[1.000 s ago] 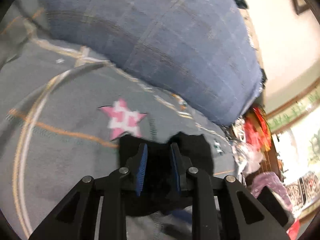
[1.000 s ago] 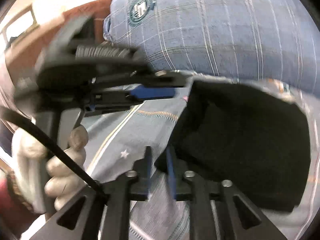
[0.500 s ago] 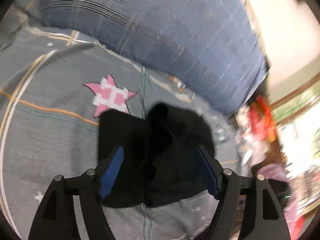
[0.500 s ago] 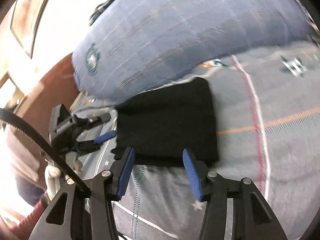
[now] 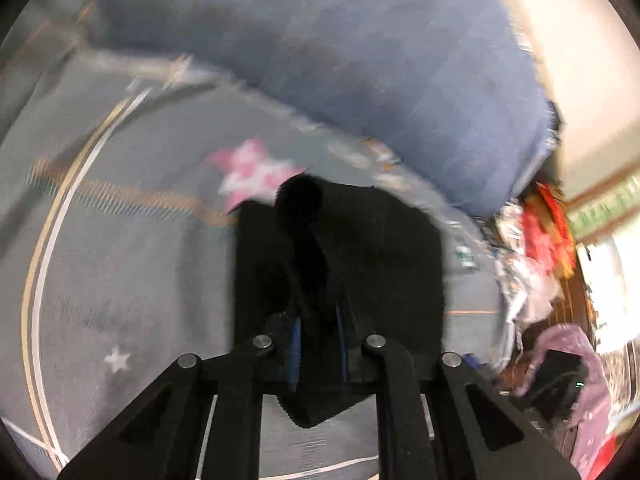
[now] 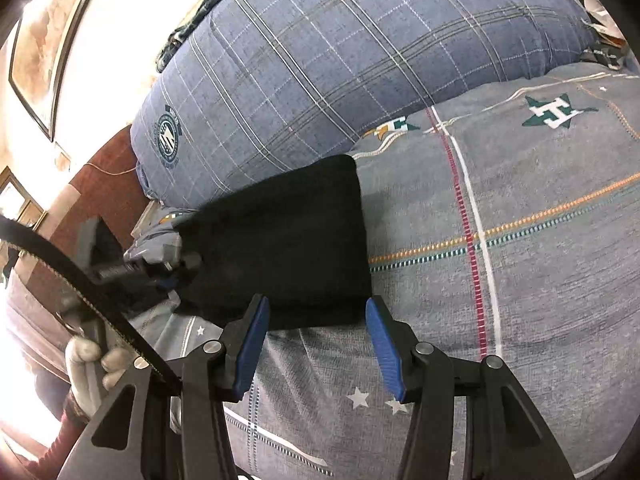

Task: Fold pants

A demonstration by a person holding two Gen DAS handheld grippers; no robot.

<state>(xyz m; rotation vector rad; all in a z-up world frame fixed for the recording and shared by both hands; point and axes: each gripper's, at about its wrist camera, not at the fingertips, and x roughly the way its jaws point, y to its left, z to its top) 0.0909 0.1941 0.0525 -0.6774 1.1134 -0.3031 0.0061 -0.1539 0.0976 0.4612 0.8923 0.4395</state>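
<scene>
The black pants (image 6: 288, 248) lie folded into a thick rectangle on the grey bedspread (image 6: 520, 280), just in front of a blue plaid pillow (image 6: 360, 60). In the left wrist view my left gripper (image 5: 318, 344) is shut on the near edge of the pants (image 5: 360, 248), with black cloth bunched between its blue pads. In the right wrist view the left gripper (image 6: 172, 276) shows at the left end of the pants. My right gripper (image 6: 316, 344) is open and empty, its blue pads just short of the near edge of the pants.
The bedspread has a pink star (image 5: 252, 172), a green star (image 6: 556, 110) and striped lines. The big plaid pillow (image 5: 360, 60) blocks the far side. Cluttered bags and red items (image 5: 544, 240) sit off the bed's side. A framed picture (image 6: 44, 52) hangs on the wall.
My left gripper was open over the pants half a second ago and has shut on their edge. My right gripper stays open and has moved a little closer to the pants.
</scene>
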